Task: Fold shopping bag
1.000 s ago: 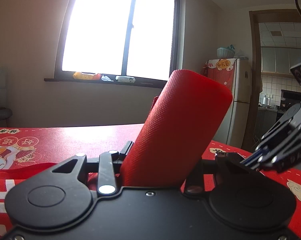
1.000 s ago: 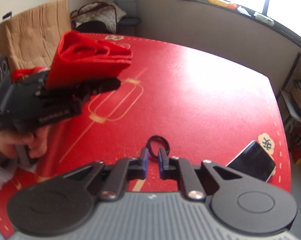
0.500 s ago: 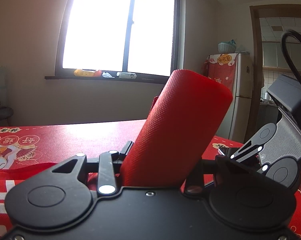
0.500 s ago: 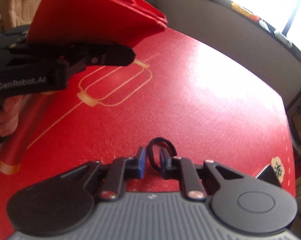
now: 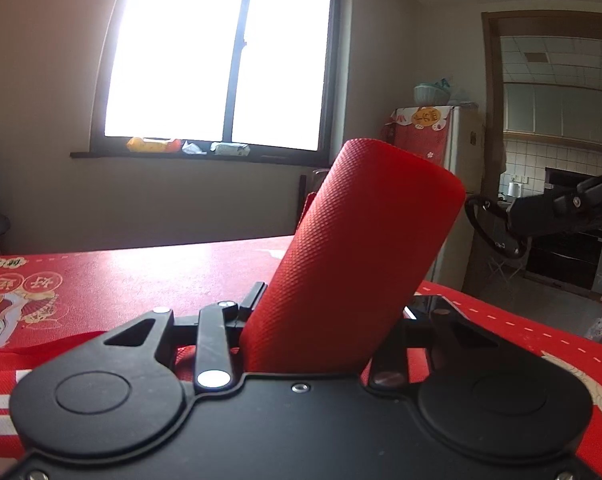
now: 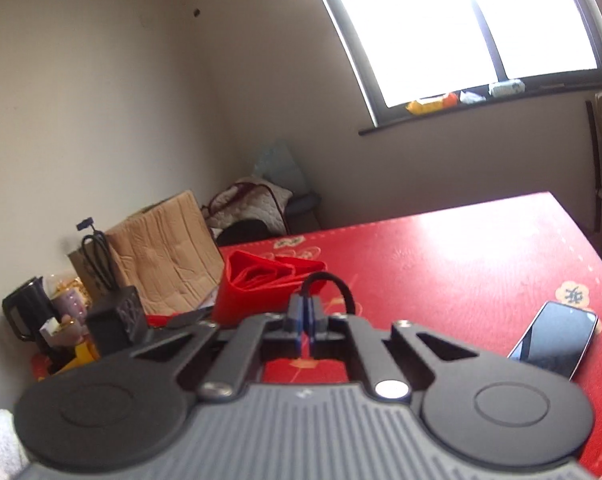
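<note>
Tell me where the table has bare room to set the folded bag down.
Bare red tabletop lies between the folded bag and the phone, toward the window side. It's crowded at the left corner by the black mug.

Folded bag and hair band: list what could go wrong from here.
1. The folded bag stands loosely rolled in the left hand-held gripper; its layers may spring open before the band goes on.
2. The right hand-held gripper pinches only a short stretch of the hair band, which may slip out.
3. The phone lies near the table edge and could get knocked.
</note>
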A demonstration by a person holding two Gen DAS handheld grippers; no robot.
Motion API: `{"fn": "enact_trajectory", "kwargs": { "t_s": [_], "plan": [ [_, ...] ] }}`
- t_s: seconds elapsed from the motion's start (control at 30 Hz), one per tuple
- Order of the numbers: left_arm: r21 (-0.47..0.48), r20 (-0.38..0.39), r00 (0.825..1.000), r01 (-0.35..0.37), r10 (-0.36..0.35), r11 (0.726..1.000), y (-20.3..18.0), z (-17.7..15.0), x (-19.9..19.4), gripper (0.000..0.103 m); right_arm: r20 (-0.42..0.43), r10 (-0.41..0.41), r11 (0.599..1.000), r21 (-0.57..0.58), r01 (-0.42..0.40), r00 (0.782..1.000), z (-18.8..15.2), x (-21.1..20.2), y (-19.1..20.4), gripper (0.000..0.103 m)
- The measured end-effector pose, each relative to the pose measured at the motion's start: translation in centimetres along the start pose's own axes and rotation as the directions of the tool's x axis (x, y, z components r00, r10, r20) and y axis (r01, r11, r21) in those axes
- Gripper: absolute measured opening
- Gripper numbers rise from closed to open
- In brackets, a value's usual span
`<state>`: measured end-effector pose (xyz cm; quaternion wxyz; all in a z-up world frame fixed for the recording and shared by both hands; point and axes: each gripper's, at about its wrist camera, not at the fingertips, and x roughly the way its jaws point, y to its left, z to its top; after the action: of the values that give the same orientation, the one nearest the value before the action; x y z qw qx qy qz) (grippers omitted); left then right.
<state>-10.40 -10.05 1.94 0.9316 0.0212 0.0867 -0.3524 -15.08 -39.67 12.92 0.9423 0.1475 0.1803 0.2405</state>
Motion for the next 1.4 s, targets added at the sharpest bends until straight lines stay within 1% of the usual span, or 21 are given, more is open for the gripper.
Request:
{"fn": "enact_trajectory", "kwargs": {
  "t_s": [0.07, 0.1, 0.17, 0.23, 0.43, 0.53, 0.63, 0.77, 0.9, 1.07, 1.13, 1.33, 1.4],
  "plan": [
    [0.054, 0.015, 0.999, 0.027, -0.028, 0.998, -1.4, -0.3, -1.6, 0.037, 0.029, 0.031, 0.999, -0.013, -0.031, 0.999, 0.2, -2.1, 0.8, 0.003],
    [0.072, 0.024, 0.999, 0.038, -0.040, 0.997, -2.0, -0.6, -2.3, 0.037, 0.031, 0.045, 0.999, -0.020, -0.044, 0.999, 0.2, -2.5, 1.1, 0.003],
    [0.072, 0.033, 0.998, 0.059, -0.062, 0.996, -2.9, -1.3, -3.4, 0.037, 0.017, 0.058, 0.998, -0.024, -0.057, 0.998, 0.0, -2.5, 1.6, 0.003],
    [0.058, 0.033, 0.997, 0.062, -0.064, 0.996, -3.4, -1.7, -3.7, 0.037, 0.003, 0.070, 0.997, -0.027, -0.070, 0.998, -0.1, -2.6, 2.0, 0.003],
    [0.058, 0.024, 0.994, 0.105, -0.107, 0.993, -4.6, -3.2, -3.5, 0.037, -0.038, 0.107, 0.993, -0.038, -0.108, 0.994, -0.5, -2.8, 3.3, 0.003],
    [0.053, 0.050, 0.991, 0.122, -0.125, 0.991, -4.4, -3.5, -3.9, 0.037, -0.059, 0.125, 0.991, -0.042, -0.128, 0.990, -0.7, -2.9, 4.0, 0.003],
    [0.029, 0.075, 0.987, 0.139, -0.141, 0.990, -3.8, -3.5, -4.2, 0.037, -0.078, 0.140, 0.989, -0.038, -0.144, 0.987, -1.1, -2.9, 4.5, 0.003],
    [0.017, 0.082, 0.985, 0.151, -0.152, 0.988, -3.5, -3.6, -4.1, 0.037, -0.112, 0.161, 0.986, -0.012, -0.164, 0.980, -1.2, -2.0, 4.8, 0.006],
    [0.006, 0.093, 0.982, 0.163, -0.163, 0.987, -3.2, -3.5, -4.1, 0.037, -0.133, 0.172, 0.985, -0.001, -0.174, 0.976, -0.7, -1.6, 4.9, 0.007],
    [-0.005, 0.114, 0.980, 0.165, -0.163, 0.986, -2.6, -3.8, -4.4, 0.037, -0.113, 0.210, 0.978, 0.005, -0.211, 0.971, 0.6, -2.6, 5.1, 0.007],
    [-0.002, 0.119, 0.979, 0.165, -0.163, 0.986, -2.6, -4.0, -4.8, 0.037, -0.113, 0.209, 0.978, 0.000, -0.210, 0.971, 1.1, -2.8, 5.2, 0.007],
    [-0.005, 0.115, 0.980, 0.166, -0.165, 0.986, -2.7, -4.1, -5.1, 0.037, -0.179, 0.210, 0.977, 0.009, -0.211, 0.961, 0.7, -1.5, 5.3, 0.007],
    [-0.009, 0.120, 0.979, 0.169, -0.166, 0.986, -2.6, -4.1, -5.3, 0.037, -0.180, 0.208, 0.978, 0.009, -0.210, 0.961, 0.9, -1.6, 5.3, 0.007]
  ]
}}
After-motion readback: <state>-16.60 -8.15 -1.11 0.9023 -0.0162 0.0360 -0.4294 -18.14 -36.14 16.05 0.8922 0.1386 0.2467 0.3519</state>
